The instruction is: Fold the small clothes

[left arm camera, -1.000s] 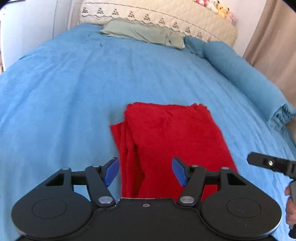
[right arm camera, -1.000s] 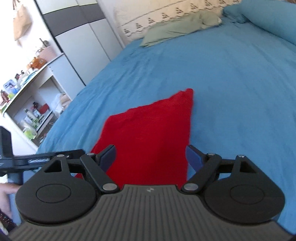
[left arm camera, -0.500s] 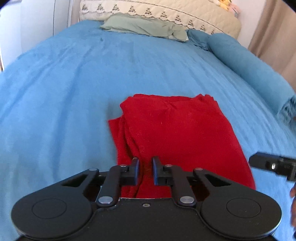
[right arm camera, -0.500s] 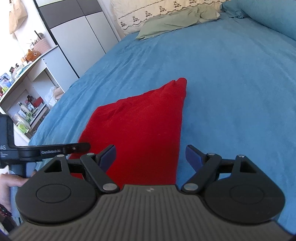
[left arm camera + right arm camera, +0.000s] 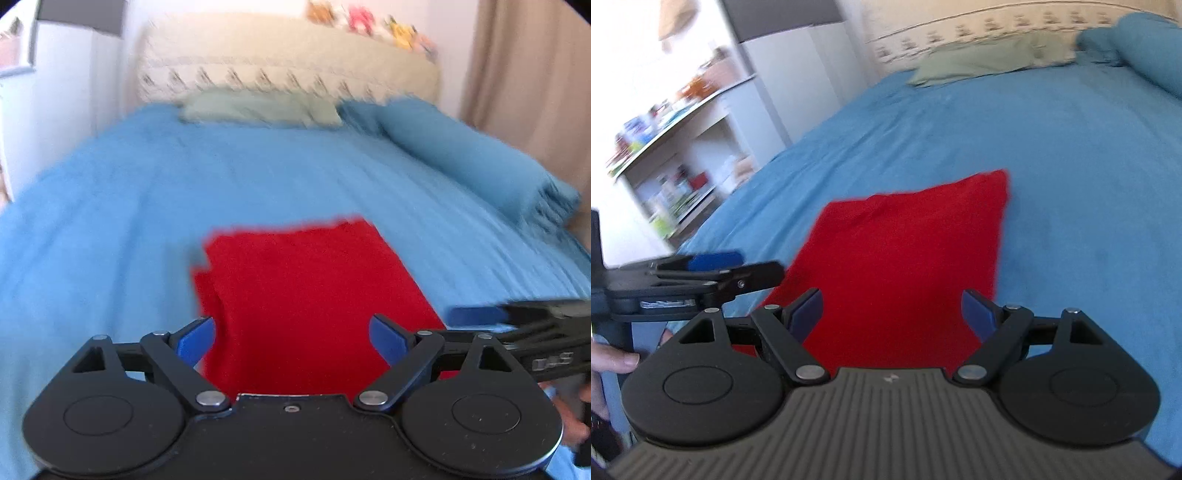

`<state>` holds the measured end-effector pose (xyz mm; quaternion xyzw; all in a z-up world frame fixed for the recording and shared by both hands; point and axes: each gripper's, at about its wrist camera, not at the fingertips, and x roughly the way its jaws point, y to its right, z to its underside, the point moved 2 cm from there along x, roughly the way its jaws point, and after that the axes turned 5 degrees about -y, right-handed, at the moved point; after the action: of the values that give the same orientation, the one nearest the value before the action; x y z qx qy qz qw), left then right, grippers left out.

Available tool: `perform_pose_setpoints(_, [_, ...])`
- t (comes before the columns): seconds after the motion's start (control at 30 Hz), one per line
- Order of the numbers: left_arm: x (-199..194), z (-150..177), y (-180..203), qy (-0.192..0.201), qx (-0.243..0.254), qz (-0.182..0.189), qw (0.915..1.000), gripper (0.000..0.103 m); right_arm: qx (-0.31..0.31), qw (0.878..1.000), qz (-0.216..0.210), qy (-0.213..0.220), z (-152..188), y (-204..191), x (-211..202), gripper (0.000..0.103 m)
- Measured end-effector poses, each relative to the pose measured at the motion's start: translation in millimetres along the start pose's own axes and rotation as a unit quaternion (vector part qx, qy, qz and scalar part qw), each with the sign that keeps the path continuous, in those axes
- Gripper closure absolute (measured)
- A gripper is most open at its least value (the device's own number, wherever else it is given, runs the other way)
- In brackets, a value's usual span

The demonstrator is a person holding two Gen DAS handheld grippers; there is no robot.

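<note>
A folded red cloth lies flat on the blue bedspread; the right wrist view shows the same red cloth. My left gripper hovers over the cloth's near edge, its jaws opening wide, blue pads apart and nothing pinched between them. My right gripper hangs above the cloth's near right part, open, with no fabric in its pads. Each gripper shows in the other's view: the right one at the right edge, the left one at the left edge.
A pale green pillow and a rolled blue blanket lie at the head of the bed by a quilted headboard. A white shelf unit with small items stands left of the bed. A curtain hangs at right.
My left gripper closed over the cloth's near edge half a second ago, then opened wide and pulled back; the view is blurred. The right gripper stayed open and shifted slightly.
</note>
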<state>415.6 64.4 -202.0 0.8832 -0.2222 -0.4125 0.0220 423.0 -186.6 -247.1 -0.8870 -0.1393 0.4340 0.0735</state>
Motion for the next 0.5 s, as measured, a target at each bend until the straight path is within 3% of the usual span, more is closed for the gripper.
perform_pose_setpoints(0.13, [31.2,25.7,-7.2,-0.057,-0.014,-0.016,0.9981,0.016,-0.011,0.999,0.017,-0.037,21.2,1.4,17.9,0.006])
perform_pose_setpoints(0.27, [21.0,15.7,-9.7,-0.039,-0.024,-0.015,0.9988,0.014,-0.03,0.998,0.02,-0.041,24.2,0.1,19.4,0.006])
perform_pose_setpoints(0.3, [15.6,9.1,-12.2,-0.025,-0.027,-0.019,0.9991,0.009,-0.027,0.999,0.017,-0.036,21.1,1.4,15.5,0.005])
perform_pose_setpoints(0.33, [13.1,2.9,-17.0,-0.011,-0.031,-0.028,0.9991,0.0,-0.02,0.999,0.016,-0.027,15.9,3.8,11.7,0.005])
perform_pose_setpoints(0.4, [17.1,-11.8,-31.2,0.003,-0.052,-0.037,0.998,0.0,0.008,0.999,0.026,-0.019,7.3,18.2,11.6,0.001])
perform_pose_setpoints(0.5, [52.3,-23.7,-60.2,-0.052,-0.101,-0.013,0.9934,0.0,0.09,0.995,0.015,-0.038,-2.9,49.8,28.9,0.0])
